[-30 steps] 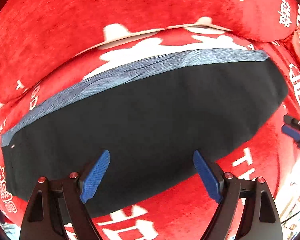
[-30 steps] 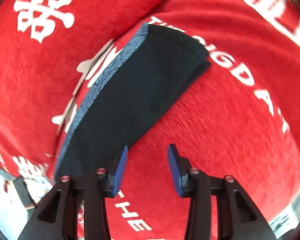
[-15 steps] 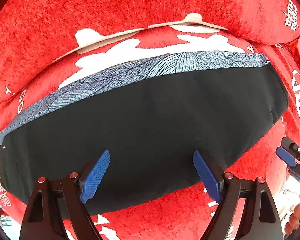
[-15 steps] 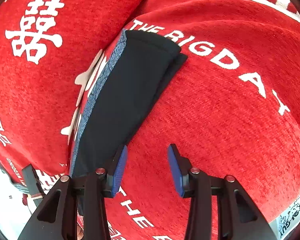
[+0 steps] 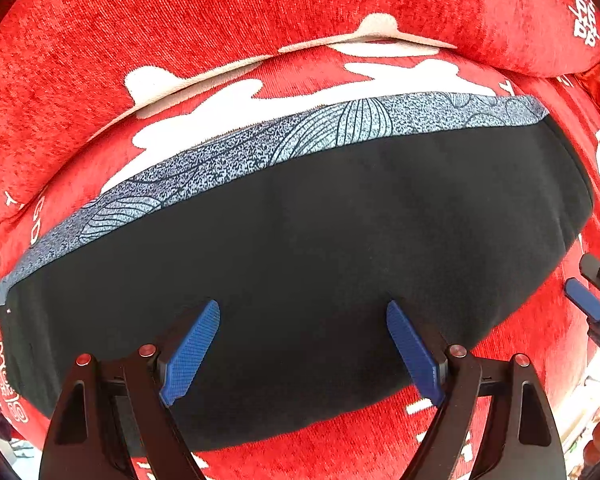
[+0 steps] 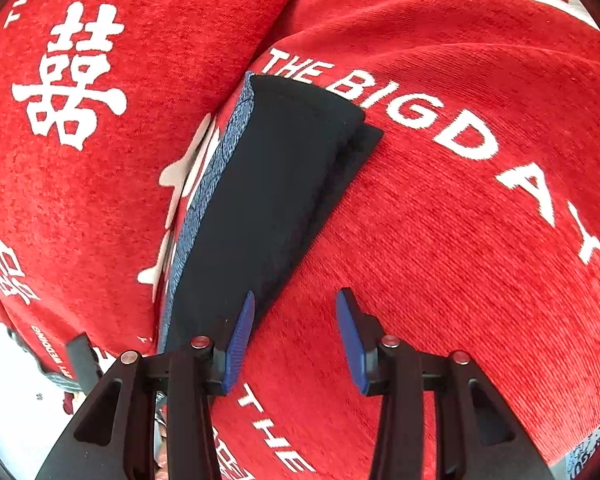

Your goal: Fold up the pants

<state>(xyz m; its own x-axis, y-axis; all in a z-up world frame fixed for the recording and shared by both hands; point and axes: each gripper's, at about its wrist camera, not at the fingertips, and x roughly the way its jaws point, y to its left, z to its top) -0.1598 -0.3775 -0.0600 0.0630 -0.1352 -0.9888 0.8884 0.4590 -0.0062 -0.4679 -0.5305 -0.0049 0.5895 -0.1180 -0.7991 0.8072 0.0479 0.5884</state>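
The black pants (image 5: pixel 320 248) lie folded flat on a red sofa seat, with a grey patterned band (image 5: pixel 284 144) along their far edge. My left gripper (image 5: pixel 303 350) is open and empty, just above the pants' near edge. In the right wrist view the pants (image 6: pixel 268 200) run away as a long strip, with a lower layer sticking out at the far end. My right gripper (image 6: pixel 296 340) is open and empty, beside the pants' near right edge over red fabric. Its blue finger shows at the right of the left wrist view (image 5: pixel 584 300).
The red sofa cover (image 6: pixel 460 220) carries white lettering and Chinese characters. The sofa back cushion (image 5: pixel 260 12) rises behind the pants. The seat's front edge and floor clutter (image 6: pixel 16 412) lie at the lower left of the right wrist view.
Both grippers have drawn back a little from the pants, and more of the patterned band and sofa lettering shows. Both stayed open and the pants have not moved.
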